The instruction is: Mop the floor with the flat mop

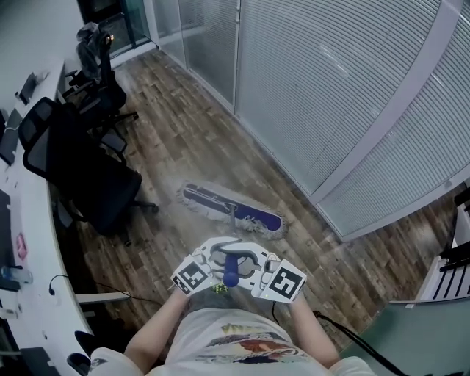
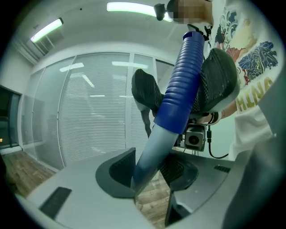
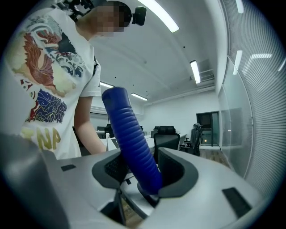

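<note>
1. The left gripper point(image 2: 149, 175) had its jaws pinched on the grey lower part of the mop handle point(image 2: 176, 103), which rose between them at a slant.
2. The right gripper point(image 3: 142, 173) had its jaws clamped on the handle's blue ribbed grip, further up than the left jaws.
3. The mop head point(image 1: 232, 210) lay flat on the wooden floor point(image 1: 183, 139), ahead of and below both jaws, near the glass wall point(image 1: 330, 95).
4. Black office chairs point(image 1: 88, 172) and a white table point(image 1: 37, 242) stood left of the jaws.

Even, bright ceiling strip lights point(image 2: 129, 6) glow above me; my gripper views bend toward dark corners, and close parts look soft.
</note>
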The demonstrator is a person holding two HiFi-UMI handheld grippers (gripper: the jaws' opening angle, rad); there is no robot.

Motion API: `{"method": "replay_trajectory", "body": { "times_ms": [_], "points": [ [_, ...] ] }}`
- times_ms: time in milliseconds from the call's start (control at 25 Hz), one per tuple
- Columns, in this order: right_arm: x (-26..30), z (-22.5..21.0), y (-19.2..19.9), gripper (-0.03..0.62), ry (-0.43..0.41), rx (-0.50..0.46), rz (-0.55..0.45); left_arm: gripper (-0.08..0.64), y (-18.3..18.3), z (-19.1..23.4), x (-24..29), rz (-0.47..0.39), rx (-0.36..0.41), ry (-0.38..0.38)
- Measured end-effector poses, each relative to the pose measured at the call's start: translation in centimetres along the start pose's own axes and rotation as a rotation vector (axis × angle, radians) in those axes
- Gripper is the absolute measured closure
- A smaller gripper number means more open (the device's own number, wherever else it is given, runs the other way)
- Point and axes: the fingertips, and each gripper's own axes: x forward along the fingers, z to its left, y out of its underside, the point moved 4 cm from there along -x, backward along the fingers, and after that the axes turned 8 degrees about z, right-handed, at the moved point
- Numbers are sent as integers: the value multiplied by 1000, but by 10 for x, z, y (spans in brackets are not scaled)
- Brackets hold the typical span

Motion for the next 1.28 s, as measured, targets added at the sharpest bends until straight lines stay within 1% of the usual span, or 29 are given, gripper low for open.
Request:
{"method": "replay_trajectory", "body": {
  "times_ms": [160, 320, 520, 760, 920, 1040, 1200, 1280],
  "points": [
    [37, -37, 0, 405, -10, -10, 5, 411, 11, 51, -8, 13, -9, 1],
    [71, -70, 8, 403, -18, -23, 11, 411, 28, 96, -11, 34, -13, 8],
    [98, -124, 18, 400, -7, -47, 4, 410, 40, 156, 1, 52, -22, -17],
    [98, -191, 34, 399, -17, -79, -8, 411, 39, 215, 37, 60, -10, -33],
    [92, -244, 48, 397, -20, -78, 2, 410, 37, 259, 70, 67, -5, -38],
    [87, -291, 53, 397, -22, -72, -19, 410, 30, 299, 97, 73, -4, -43],
    [77, -365, 55, 397, -20, -69, -69, 411, 14, 359, 136, 89, 9, -42],
    [71, -402, 59, 397, -16, -70, -77, 410, 8, 389, 159, 99, 19, -40]
  ]
}}
